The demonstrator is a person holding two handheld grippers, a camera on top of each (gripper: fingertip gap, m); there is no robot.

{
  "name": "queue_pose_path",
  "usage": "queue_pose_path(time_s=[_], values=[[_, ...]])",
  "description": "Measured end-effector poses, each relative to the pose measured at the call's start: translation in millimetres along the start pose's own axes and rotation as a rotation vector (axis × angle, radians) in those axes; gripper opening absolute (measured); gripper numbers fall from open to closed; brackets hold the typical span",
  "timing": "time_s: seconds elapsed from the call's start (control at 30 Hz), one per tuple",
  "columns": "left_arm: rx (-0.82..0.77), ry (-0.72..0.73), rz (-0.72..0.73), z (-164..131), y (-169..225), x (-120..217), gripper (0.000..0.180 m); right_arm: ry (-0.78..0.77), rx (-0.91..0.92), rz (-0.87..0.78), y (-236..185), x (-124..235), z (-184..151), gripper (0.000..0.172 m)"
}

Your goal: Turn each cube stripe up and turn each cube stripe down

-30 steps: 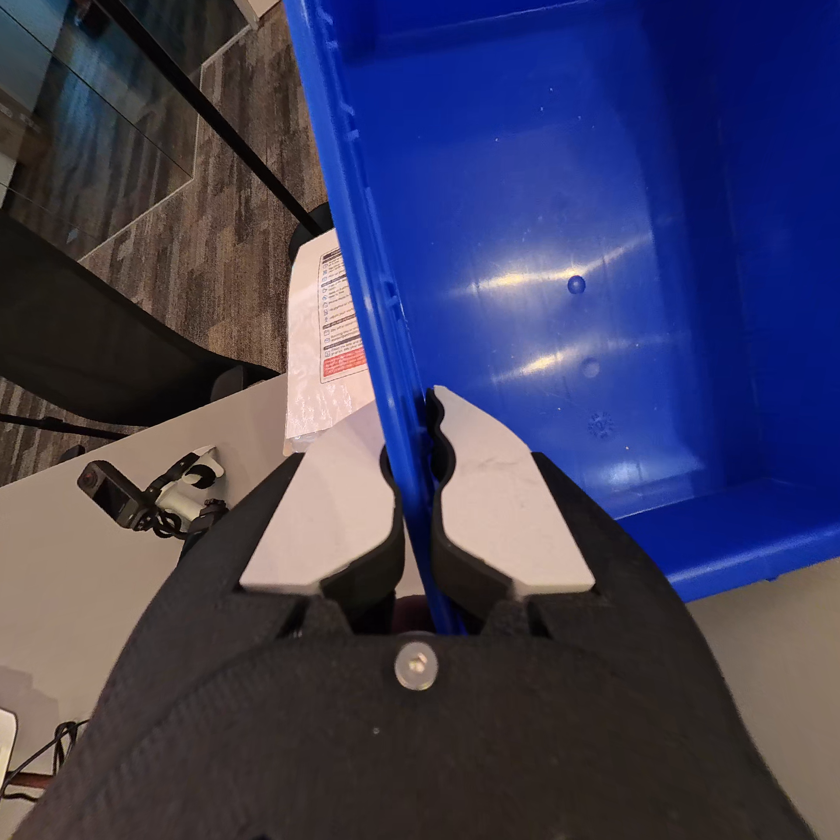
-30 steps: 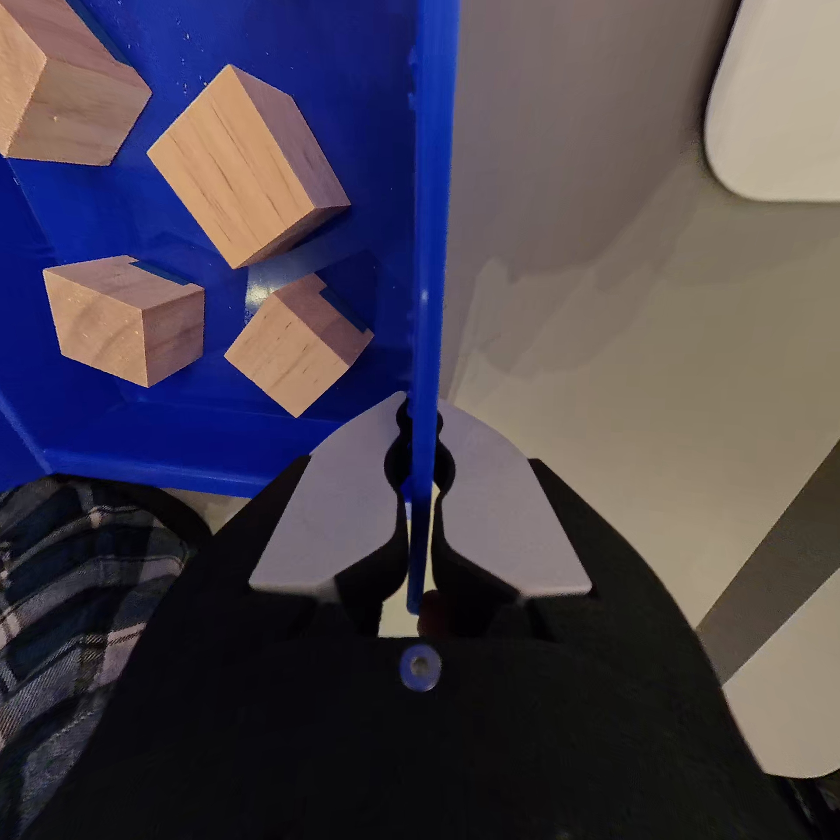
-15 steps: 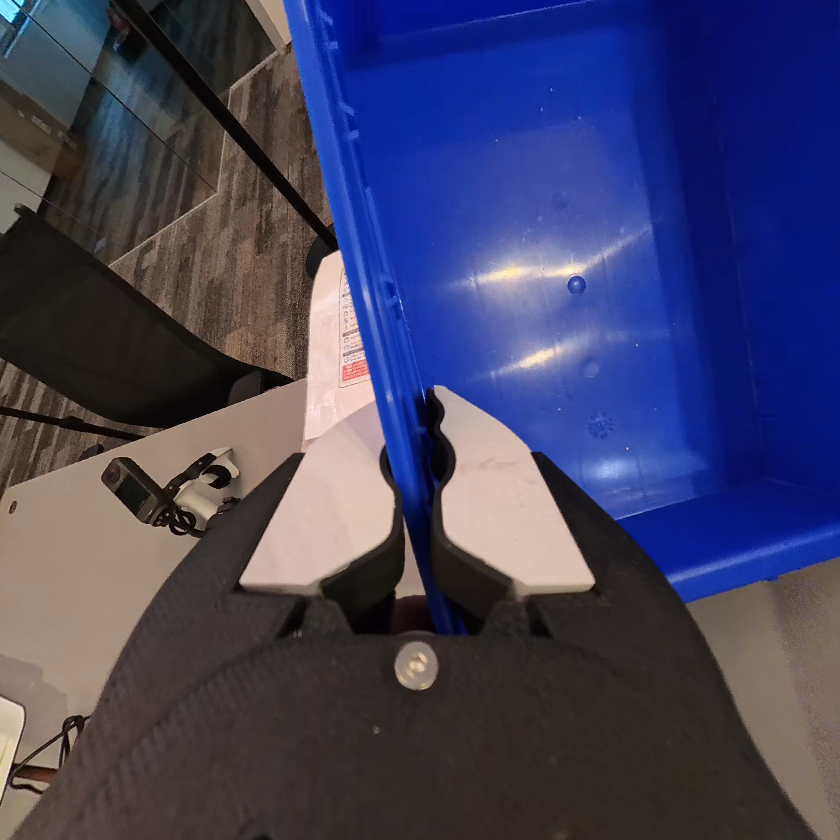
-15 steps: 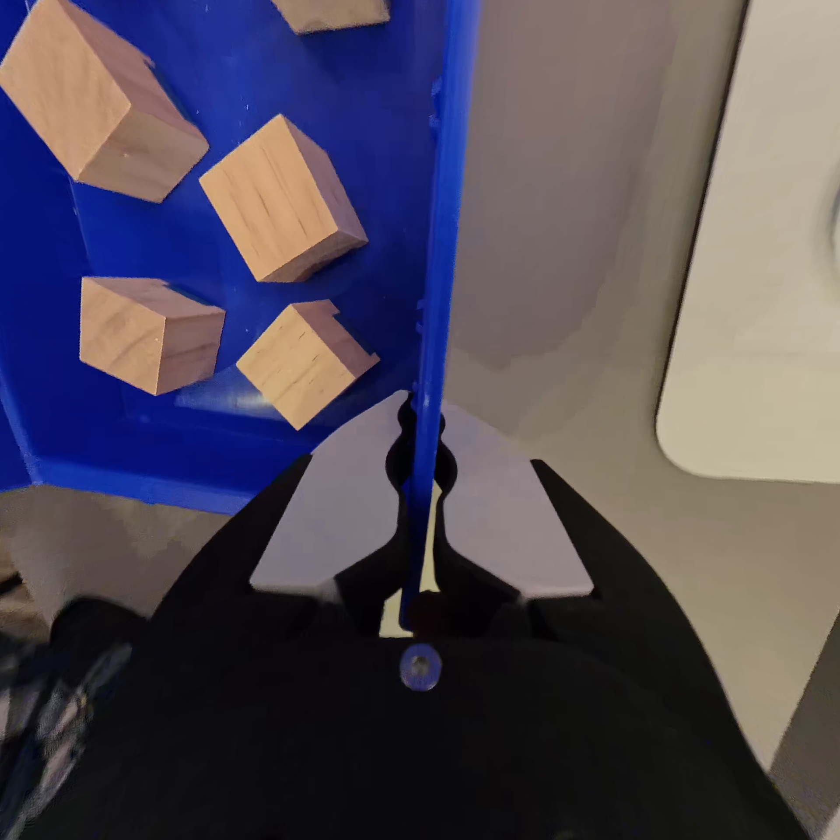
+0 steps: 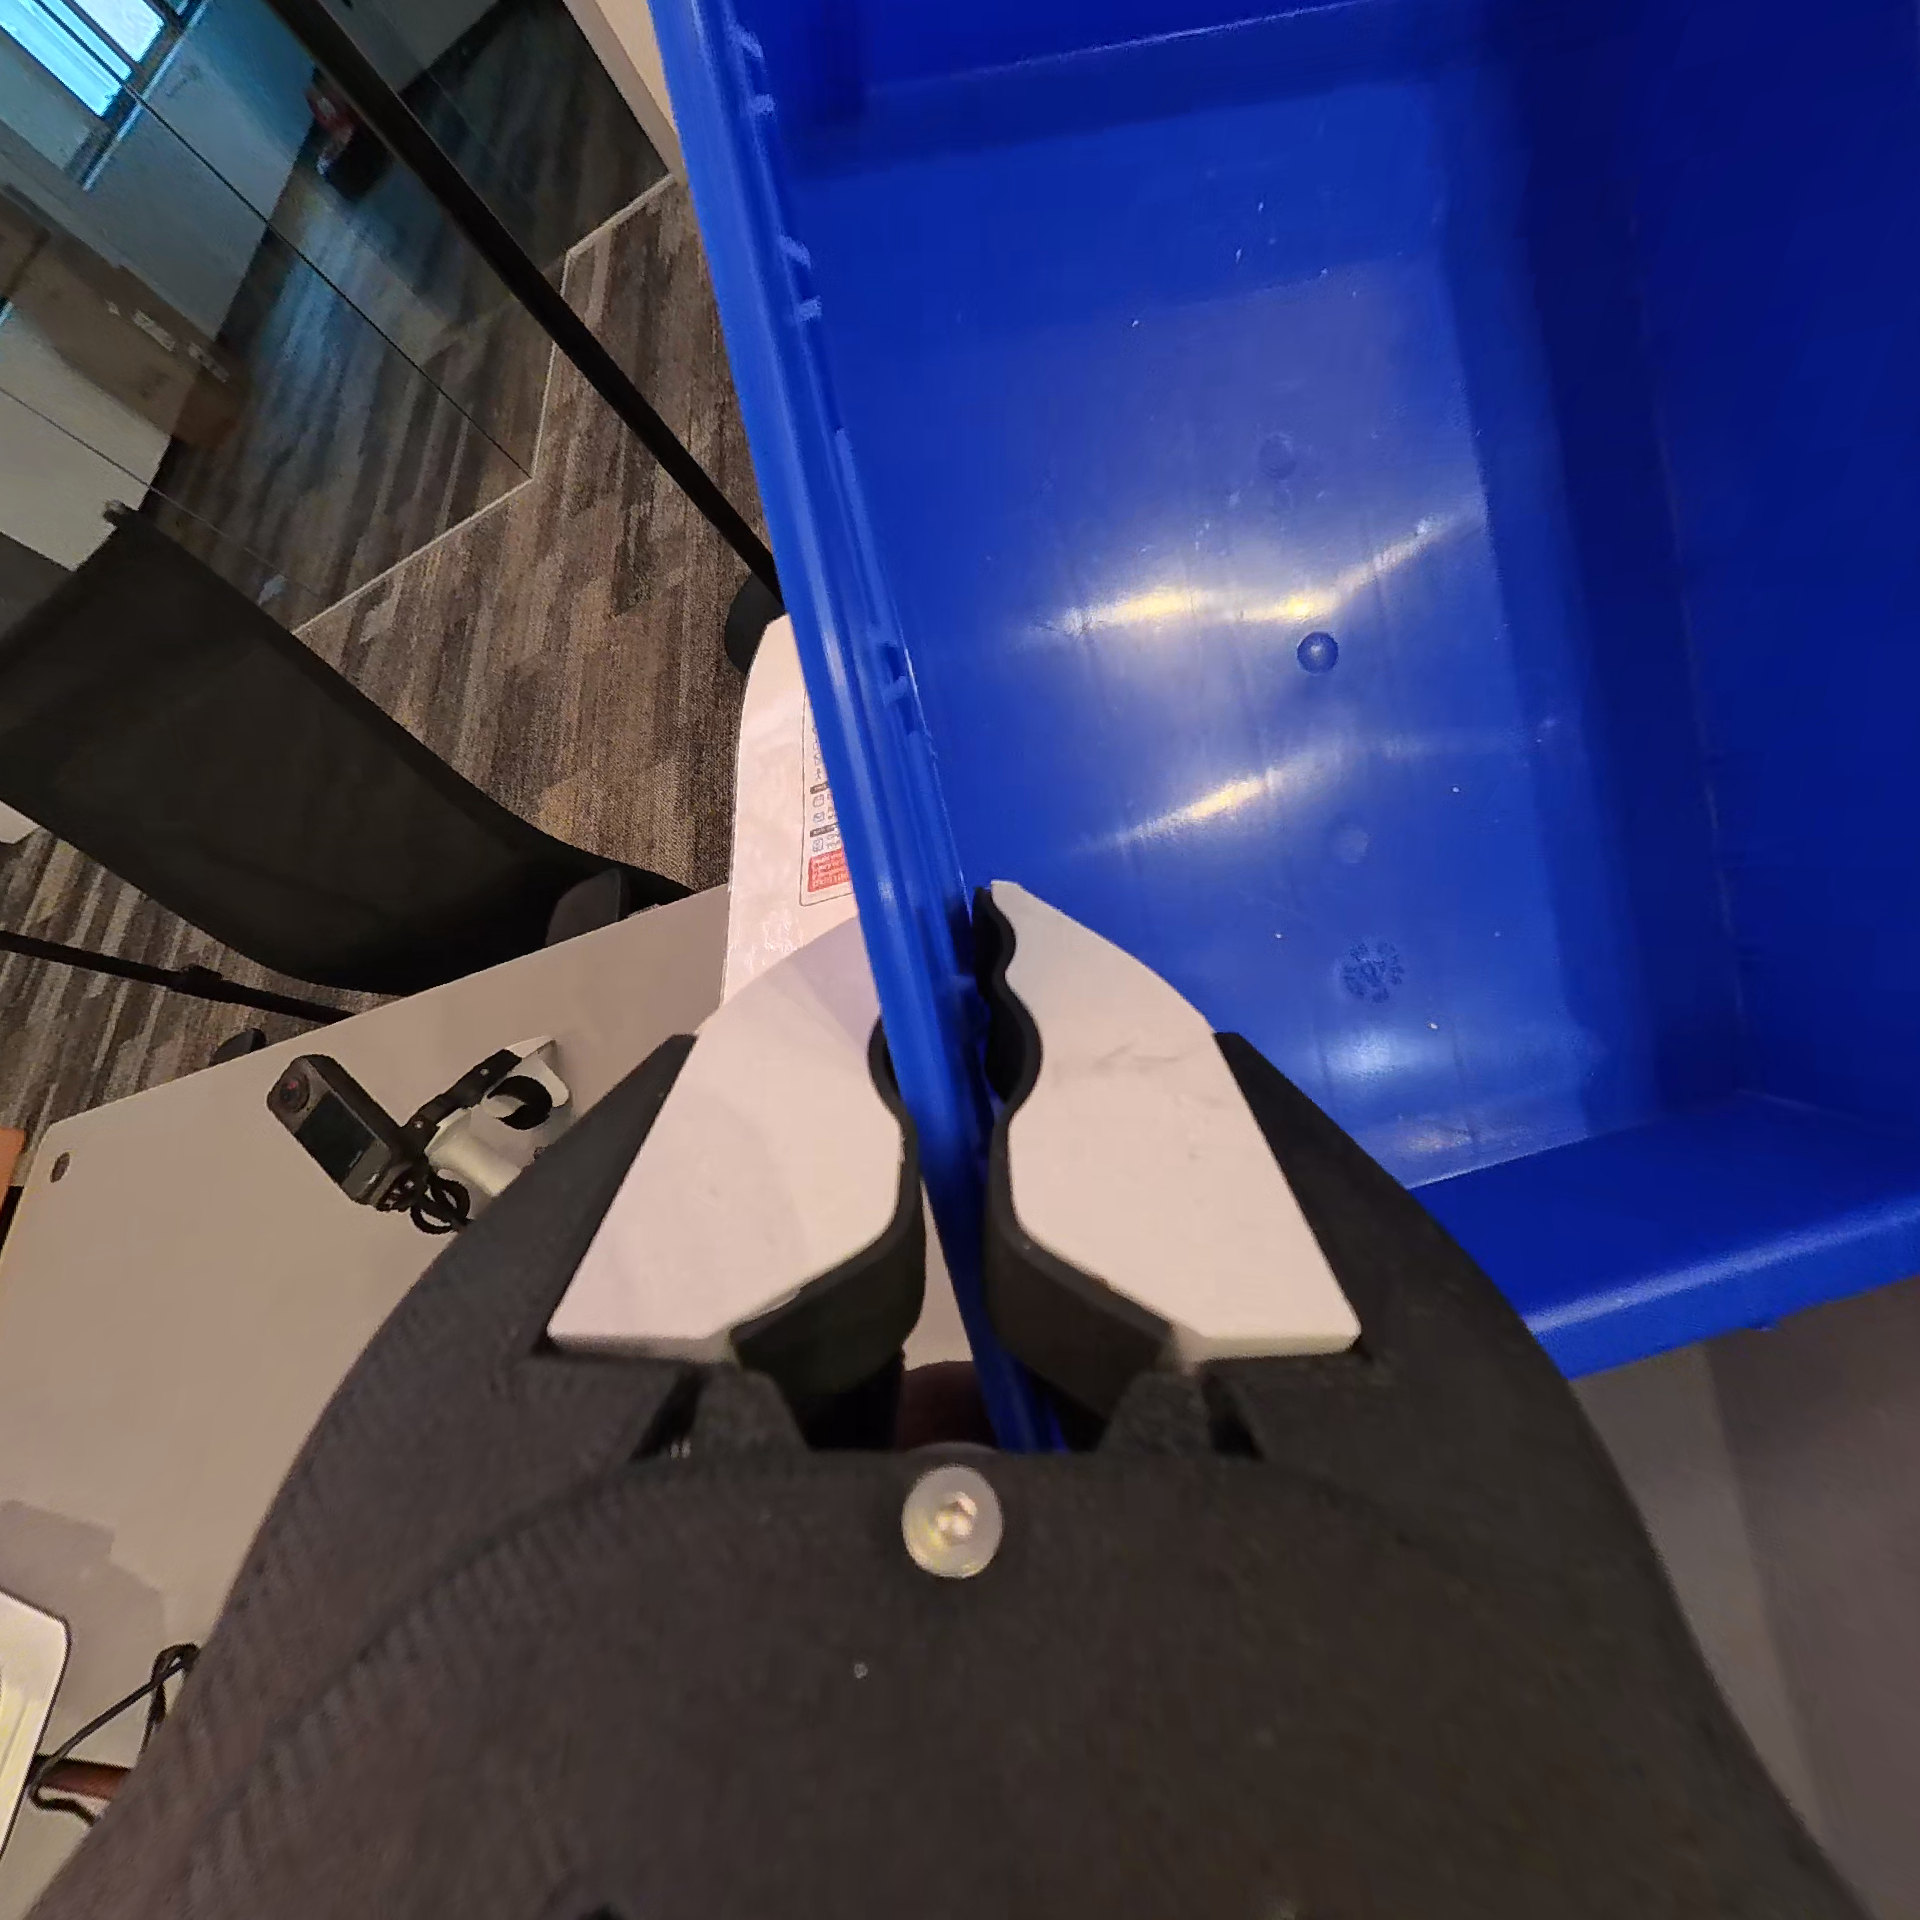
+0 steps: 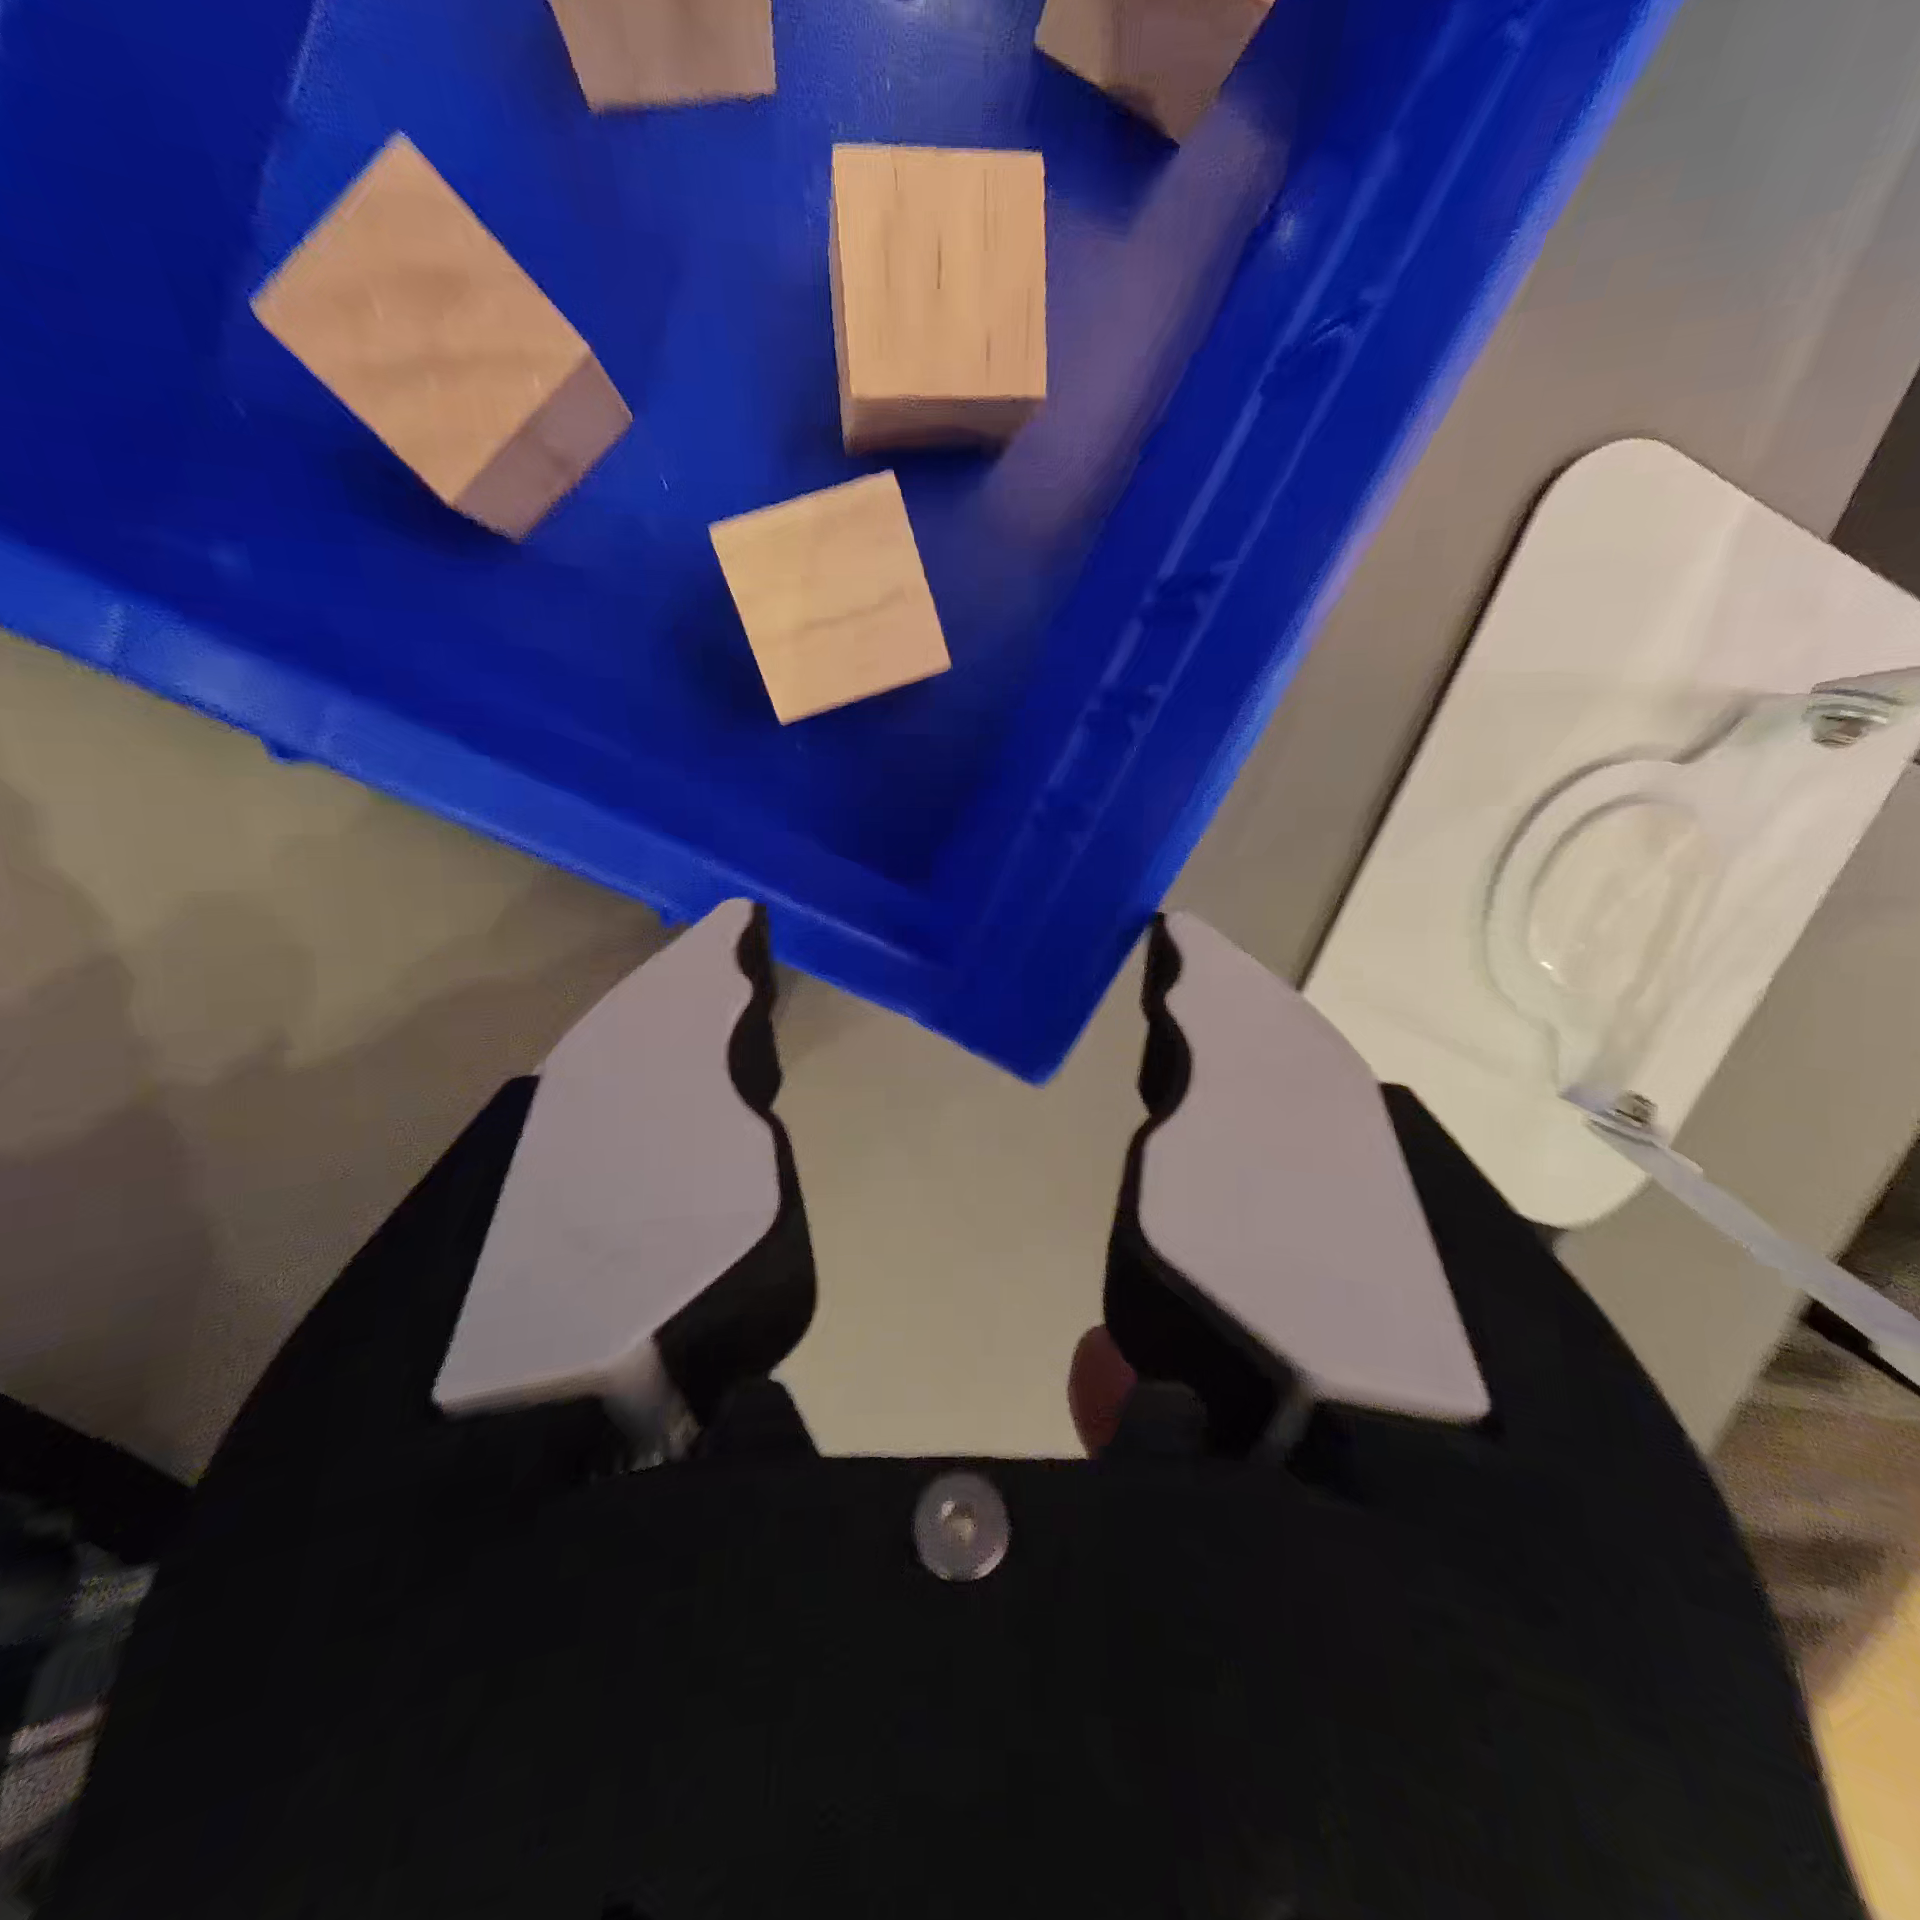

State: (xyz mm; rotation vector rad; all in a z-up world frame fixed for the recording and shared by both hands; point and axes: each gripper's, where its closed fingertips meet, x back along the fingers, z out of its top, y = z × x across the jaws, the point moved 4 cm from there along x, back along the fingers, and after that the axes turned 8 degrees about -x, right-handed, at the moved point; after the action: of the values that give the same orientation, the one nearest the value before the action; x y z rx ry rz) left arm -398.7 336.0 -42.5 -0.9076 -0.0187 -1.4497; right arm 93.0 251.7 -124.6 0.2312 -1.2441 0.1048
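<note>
Left wrist view showed the left gripper clamped on the side wall of a blue plastic bin, one white finger outside the wall and the other finger inside, both dark pads pressed against the thin rim. The stretch of bin floor seen from this side was bare and glossy, with light streaks across it. Beyond the bin lay a pale tabletop carrying a small black camera on a white mount with a coiled cable, and a white panel bearing a printed label. Farther off were patterned grey carpet and a dark chair.

Right wrist view showed the right gripper with its jaws spread wide and nothing between the pads; the bin's near corner sat just ahead of the fingertips, apart from both. Inside the bin lay plain wooden cubes, one nearest that corner, two more behind it, and two cut off by the top edge. No stripe showed on any visible face. To the right stood a white plate with a clear plastic fitting.
</note>
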Motion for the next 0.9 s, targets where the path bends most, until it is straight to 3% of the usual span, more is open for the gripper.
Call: queue_pose_path(time_s=[0.03, 0.13, 0.27, 0.5, 0.9], values=[[0.000, 0.002, 0.001, 0, 0, 1, 0.006, -0.008, 0.018, -0.033, 1, 5, -2, 0.061], [0.001, 0.004, 0.002, 1, -1, 2, 0.006, 0.018, 0.031, -0.086, 2, 23, -3, 0.066], [-0.003, 0.005, 0.004, 2, 0, 1, 0.006, -0.030, 0.086, 0.025, -25, 30, -17, 0.068], [-0.018, 0.002, 0.004, 4, 3, 0, 0.006, -0.192, 0.166, 0.241, -65, -10, -18, 0.063], [-0.031, -0.001, 0.004, 5, 5, -1, 0.006, -0.265, 0.277, 0.209, -76, -43, -8, 0.044]])
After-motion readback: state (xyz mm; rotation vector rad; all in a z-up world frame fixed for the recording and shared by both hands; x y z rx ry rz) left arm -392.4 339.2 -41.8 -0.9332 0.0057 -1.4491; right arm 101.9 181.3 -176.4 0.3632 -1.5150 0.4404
